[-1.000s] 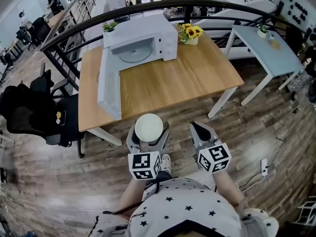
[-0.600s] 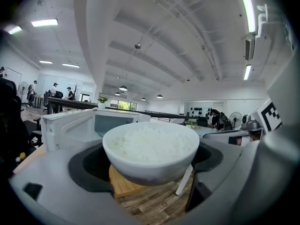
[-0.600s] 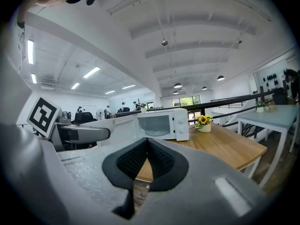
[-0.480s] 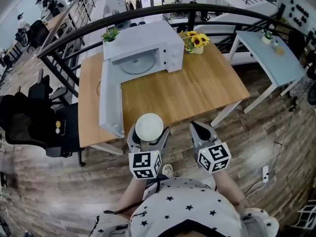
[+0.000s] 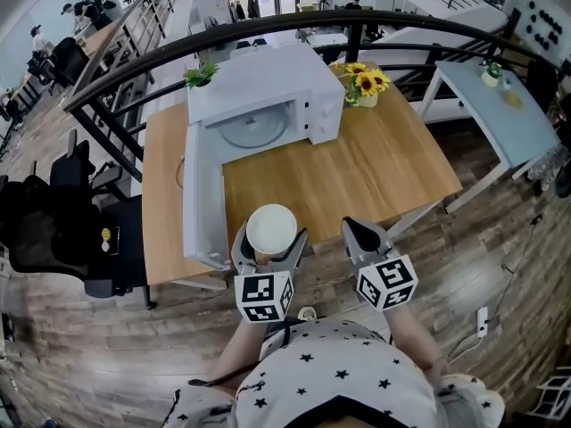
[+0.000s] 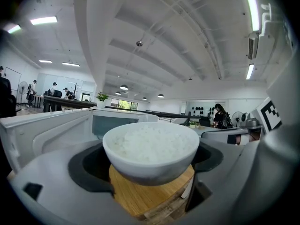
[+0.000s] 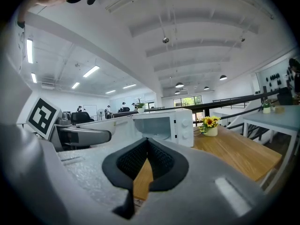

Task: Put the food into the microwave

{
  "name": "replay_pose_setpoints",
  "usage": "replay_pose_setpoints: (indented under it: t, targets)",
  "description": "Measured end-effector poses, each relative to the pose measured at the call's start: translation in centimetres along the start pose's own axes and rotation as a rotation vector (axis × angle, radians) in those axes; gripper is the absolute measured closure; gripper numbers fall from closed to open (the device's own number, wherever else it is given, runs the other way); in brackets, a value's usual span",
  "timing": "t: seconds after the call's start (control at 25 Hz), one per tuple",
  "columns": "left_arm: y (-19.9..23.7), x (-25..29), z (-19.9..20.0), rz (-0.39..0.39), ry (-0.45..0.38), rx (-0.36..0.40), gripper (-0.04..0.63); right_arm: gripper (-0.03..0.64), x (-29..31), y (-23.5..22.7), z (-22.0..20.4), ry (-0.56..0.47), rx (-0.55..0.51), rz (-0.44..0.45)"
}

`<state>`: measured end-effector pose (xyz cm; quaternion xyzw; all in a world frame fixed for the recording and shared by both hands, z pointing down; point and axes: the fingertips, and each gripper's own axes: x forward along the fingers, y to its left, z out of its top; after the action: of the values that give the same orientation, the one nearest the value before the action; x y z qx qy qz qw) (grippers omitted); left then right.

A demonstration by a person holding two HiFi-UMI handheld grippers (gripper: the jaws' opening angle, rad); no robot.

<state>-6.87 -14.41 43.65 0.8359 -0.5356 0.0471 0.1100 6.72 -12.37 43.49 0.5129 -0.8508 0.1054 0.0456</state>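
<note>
Wooden table (image 5: 357, 172): sunflowers (image 5: 367, 82) beside open microwave (image 5: 268, 83)

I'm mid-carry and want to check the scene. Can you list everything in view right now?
wooden table: one, light brown, ahead of the person
microwave: one, white, door open, far left of the table
sunflower pot: one, yellow flowers, on the table right of the microwave
green plant: one, by the microwave's back left corner
bowl of rice: one, white, at the table's near edge
side table: one, pale, to the right
office chair: one, black, left of the table
railing: one, black, behind the table
left gripper: grey, shut on the bowl
right gripper: grey, jaws together, empty
</note>
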Motion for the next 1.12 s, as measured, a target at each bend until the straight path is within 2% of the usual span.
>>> replay_pose_setpoints:
  t: [0.68, 1.12]
  targets:
    - [2.4, 5.1, 0.7, 0.02, 0.021, -0.019, 0.107, 0.611, 3.7, -1.5, -0.3, 0.047, 0.019, 0.007]
    - [5.3, 11.5, 1.4, 0.055, 0.027, -0.011, 0.107, 0.611, 10.5, -4.7, 1.1, 0.047, 0.002, 0.06]
